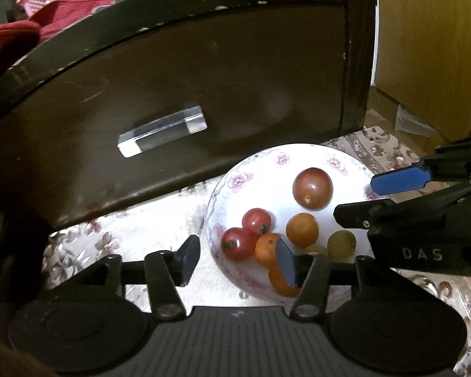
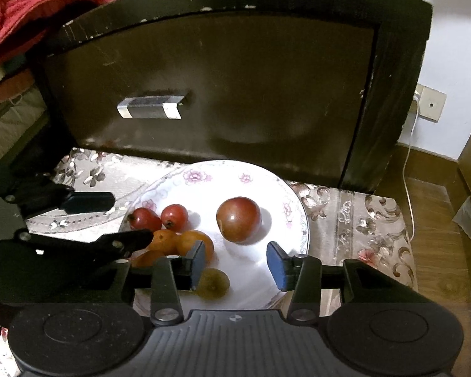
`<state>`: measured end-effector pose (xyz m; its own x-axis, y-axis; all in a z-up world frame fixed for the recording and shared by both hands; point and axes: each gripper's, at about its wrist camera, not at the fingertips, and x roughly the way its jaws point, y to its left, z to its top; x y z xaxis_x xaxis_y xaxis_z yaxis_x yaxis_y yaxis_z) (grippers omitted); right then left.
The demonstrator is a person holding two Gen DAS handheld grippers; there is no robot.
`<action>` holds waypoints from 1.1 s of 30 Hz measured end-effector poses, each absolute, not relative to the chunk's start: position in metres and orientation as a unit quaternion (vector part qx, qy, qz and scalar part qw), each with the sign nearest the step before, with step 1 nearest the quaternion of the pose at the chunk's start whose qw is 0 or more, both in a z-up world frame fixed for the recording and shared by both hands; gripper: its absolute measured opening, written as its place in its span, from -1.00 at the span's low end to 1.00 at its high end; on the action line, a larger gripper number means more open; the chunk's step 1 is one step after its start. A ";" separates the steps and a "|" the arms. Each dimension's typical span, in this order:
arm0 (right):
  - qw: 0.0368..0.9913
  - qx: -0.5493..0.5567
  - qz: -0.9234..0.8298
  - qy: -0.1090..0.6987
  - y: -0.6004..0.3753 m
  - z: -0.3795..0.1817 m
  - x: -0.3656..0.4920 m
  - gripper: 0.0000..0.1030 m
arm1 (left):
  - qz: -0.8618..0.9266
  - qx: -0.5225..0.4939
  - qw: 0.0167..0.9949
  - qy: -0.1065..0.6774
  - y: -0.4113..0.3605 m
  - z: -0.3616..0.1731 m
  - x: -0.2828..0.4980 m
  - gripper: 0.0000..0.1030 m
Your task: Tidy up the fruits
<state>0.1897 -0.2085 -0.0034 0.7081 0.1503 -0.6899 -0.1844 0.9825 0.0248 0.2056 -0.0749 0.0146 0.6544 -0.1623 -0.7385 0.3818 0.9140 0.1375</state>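
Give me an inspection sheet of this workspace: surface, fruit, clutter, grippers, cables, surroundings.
Surface: floral cloth under a white flowered plate.
Job's things: all on the plate: large red fruit, two small red fruits, orange fruits bunched together, one greenish fruit near the front edge.
Clutter: nothing seen on the cloth.
Grippers: left gripper open, one finger over the plate edge by the orange fruits; right gripper open, holding nothing.
Cables: white cable hanging from a wall socket.
Surroundings: dark cabinet with a metal handle behind the plate; red cloth on top.
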 end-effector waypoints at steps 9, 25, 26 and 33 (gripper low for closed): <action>0.930 -0.020 0.088 0.357 -0.203 0.006 0.154 -0.12 | -0.124 0.104 0.906 0.390 -0.056 0.020 0.171 0.55; 0.919 -0.019 0.080 0.385 -0.189 -0.010 0.093 -0.09 | -0.043 0.063 0.912 0.403 -0.024 0.013 0.107 1.00; 0.919 -0.018 0.081 0.385 -0.187 -0.009 0.090 -0.09 | -0.042 0.061 0.912 0.403 -0.023 0.013 0.103 1.00; 0.918 -0.013 0.087 0.386 -0.181 -0.008 0.068 -0.08 | -0.032 0.064 0.910 0.408 -0.025 0.016 0.077 1.00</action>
<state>0.0677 -0.1815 -0.0078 0.6860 0.1504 -0.7119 -0.1701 0.9844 0.0441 0.0774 -0.0249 0.0161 0.6647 -0.0056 -0.7471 0.1097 0.9899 0.0902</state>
